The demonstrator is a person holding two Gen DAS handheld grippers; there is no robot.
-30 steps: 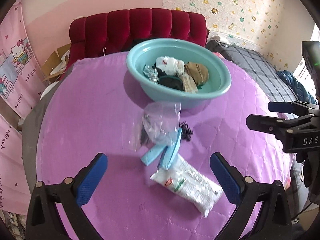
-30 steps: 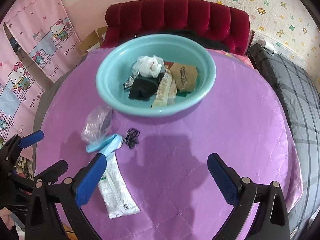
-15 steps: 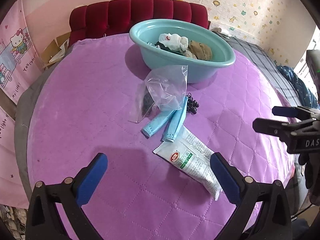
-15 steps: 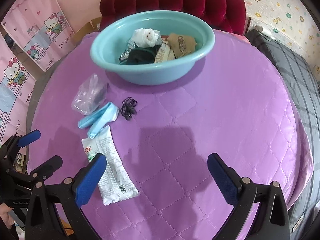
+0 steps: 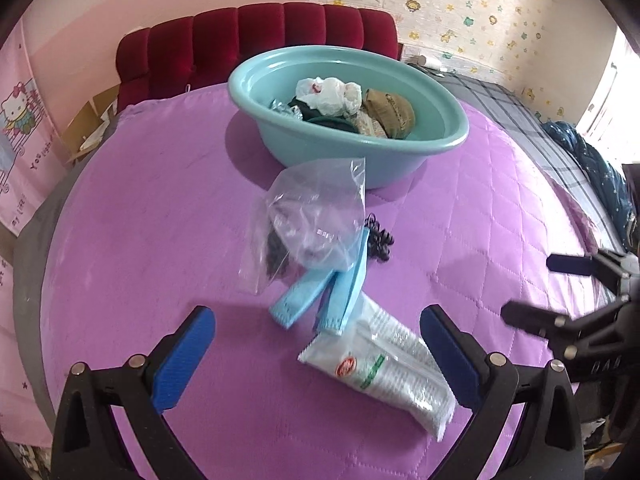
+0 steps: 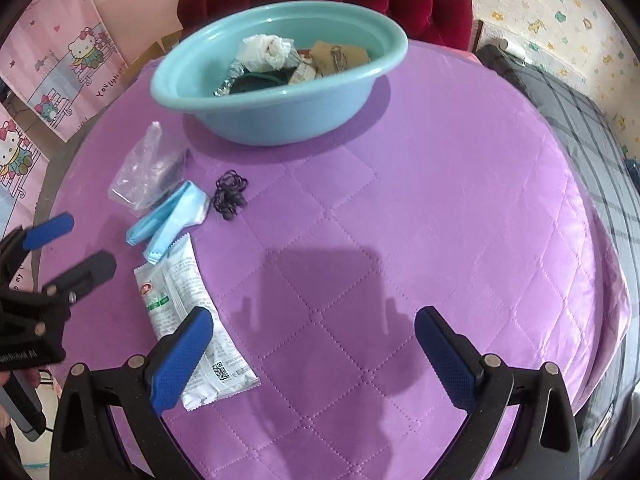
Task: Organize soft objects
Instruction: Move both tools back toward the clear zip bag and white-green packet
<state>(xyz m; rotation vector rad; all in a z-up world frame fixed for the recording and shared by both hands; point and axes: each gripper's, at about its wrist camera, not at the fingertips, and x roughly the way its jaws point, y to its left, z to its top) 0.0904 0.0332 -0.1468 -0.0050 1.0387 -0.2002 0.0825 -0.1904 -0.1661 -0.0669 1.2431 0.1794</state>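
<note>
Both tongs hover with their blue pads spread wide and nothing between them: the left tongs point(image 5: 316, 354) over the near part of the round counter point(image 6: 460, 200), the right tongs point(image 6: 314, 354) over its bare purple middle and right half, which runs open to the rim. The soft things cluster on the left side. A white packet point(image 5: 380, 372) lies nearest, just ahead of the left tongs; touching its far end are two pale blue folded masks point(image 5: 324, 292), partly under a clear plastic bag point(image 5: 316, 220). A tangle of black hair ties point(image 6: 231, 194) sits just beside the masks. Farther back stands a teal basin point(image 6: 192, 76) holding crumpled white plastic point(image 6: 266, 50), a brown pouch point(image 6: 340, 56) and dark cloth, close to the counter's far edge.
</note>
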